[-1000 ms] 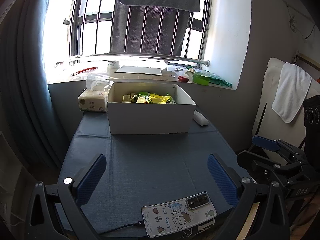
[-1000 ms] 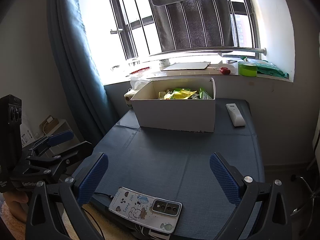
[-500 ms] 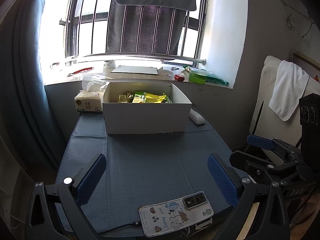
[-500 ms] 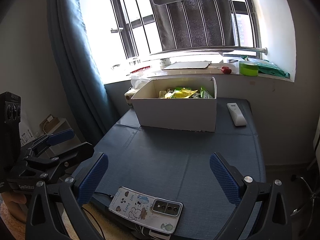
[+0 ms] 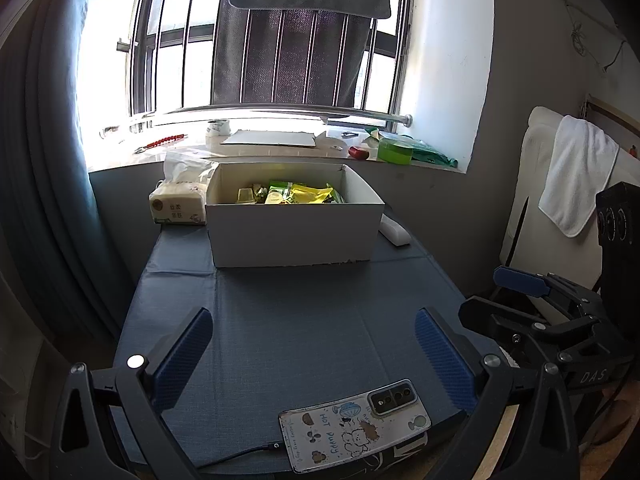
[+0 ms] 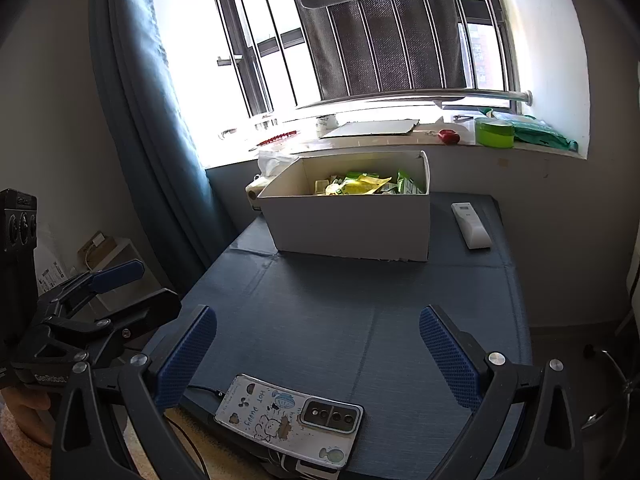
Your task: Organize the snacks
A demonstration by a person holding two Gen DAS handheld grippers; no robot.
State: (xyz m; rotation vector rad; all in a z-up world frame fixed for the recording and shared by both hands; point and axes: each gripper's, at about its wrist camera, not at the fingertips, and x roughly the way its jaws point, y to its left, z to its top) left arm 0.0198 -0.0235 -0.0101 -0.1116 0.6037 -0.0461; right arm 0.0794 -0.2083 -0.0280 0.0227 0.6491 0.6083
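L gripper & R gripper both gaping wide, holding nothing, hovering near table edge | vs 1 s ago: cams drifting slightly, box sitting a bit lower in frame, no grab yet | snacks lying in white box at far end | R view showing remote fully, L view mostly hiding it | phone lying near.

Phone case: "HOT PUPPY". Right tongs body: "DAS". Left tongs body: "GenRobot".
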